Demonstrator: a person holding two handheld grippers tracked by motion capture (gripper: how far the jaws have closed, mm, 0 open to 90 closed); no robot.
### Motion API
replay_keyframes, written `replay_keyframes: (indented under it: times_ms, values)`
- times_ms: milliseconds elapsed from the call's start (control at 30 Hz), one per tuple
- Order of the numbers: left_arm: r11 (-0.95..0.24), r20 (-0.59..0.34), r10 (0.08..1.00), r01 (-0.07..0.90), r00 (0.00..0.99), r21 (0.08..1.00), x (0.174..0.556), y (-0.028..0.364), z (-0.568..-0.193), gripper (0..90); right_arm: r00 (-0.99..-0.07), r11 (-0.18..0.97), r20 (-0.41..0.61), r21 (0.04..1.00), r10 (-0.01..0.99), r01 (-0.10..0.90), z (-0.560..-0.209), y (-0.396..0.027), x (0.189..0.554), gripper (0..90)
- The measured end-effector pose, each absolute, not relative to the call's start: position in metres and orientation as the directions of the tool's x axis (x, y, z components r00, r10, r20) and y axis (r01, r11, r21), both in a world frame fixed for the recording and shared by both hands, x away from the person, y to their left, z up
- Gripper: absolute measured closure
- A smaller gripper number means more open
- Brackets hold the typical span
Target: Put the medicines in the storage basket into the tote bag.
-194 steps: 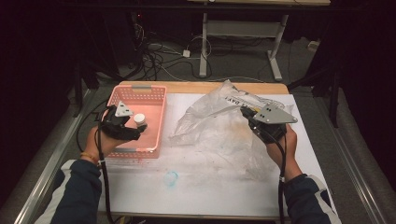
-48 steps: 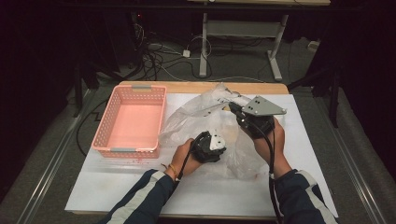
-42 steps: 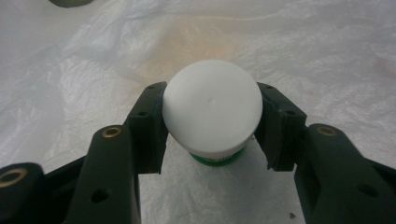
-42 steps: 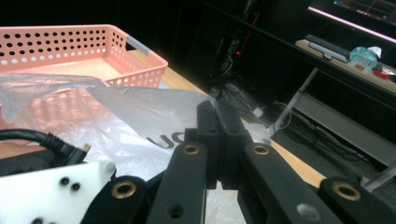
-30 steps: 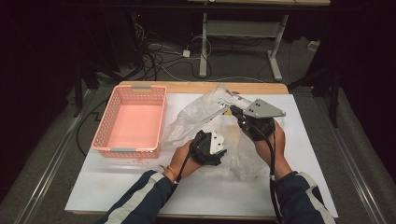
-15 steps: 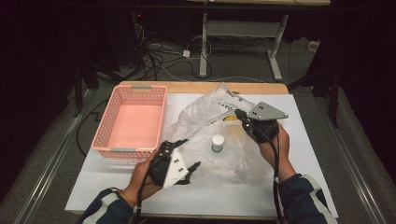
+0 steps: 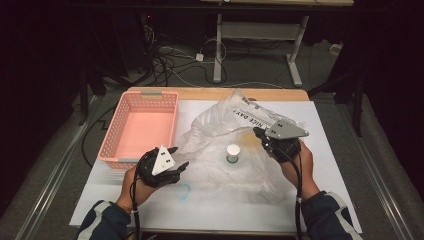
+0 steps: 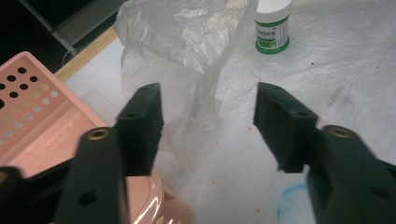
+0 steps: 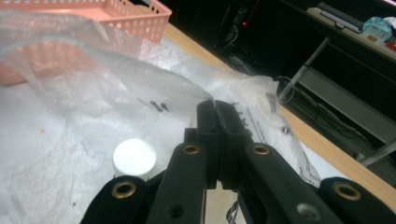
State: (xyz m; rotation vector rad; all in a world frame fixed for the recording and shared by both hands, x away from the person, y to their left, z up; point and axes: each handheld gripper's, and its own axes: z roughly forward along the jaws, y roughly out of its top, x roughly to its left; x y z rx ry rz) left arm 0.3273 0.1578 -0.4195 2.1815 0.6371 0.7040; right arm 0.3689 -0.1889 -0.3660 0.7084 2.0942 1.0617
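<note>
Dark room — grey floor (image 7: pixel 60 165), tangled cables (image 7: pixel 170 60), metal table legs (image 7: pixel 218 45) behind.

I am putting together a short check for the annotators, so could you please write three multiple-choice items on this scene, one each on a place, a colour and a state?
1. Where does the small bottle stand?
A. in the pink basket
B. on the clear plastic bag
C. in the left claw

2. What colour is the bottle's cap?
A. white
B. red
C. black

3. How are the left claw's jaws set?
A. shut on the bag
B. shut on the bottle
C. open, holding nothing

Answers: 1 B, it stands upright on the bag, apart from the basket. 2 A, both the high view and the right gripper view show a white cap. 3 C, the left gripper view shows a wide gap between the jaws.
</note>
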Motion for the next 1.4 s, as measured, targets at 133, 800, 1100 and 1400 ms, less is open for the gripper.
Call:
replay_keyframes:
  times_ms: [133,800,1100,1400]
  values:
    - [-0.62,0.286,0.606,0.215,0.743,0.755,0.329,0.152,-0.419,61.4,-0.636,0.525,-0.309,0.831,0.707,0.181,-0.371,-0.19,0.362,89.4]
    - [-0.629,0.293,0.574,0.182,0.765,0.756,0.324,0.149,-0.423,85.5,-0.675,0.419,-0.247,0.903,0.695,0.1,-0.362,-0.215,0.286,44.6]
    - [-0.623,0.294,0.581,0.183,0.759,0.76,0.323,0.148,-0.426,83.5,-0.738,0.451,-0.244,0.888,0.629,0.091,-0.38,-0.221,0.246,26.2]
    - [-0.596,0.267,0.63,0.233,0.729,0.769,0.329,0.146,-0.431,46.6,-0.761,0.56,-0.245,0.808,0.6,0.181,-0.417,-0.22,0.249,20.8]
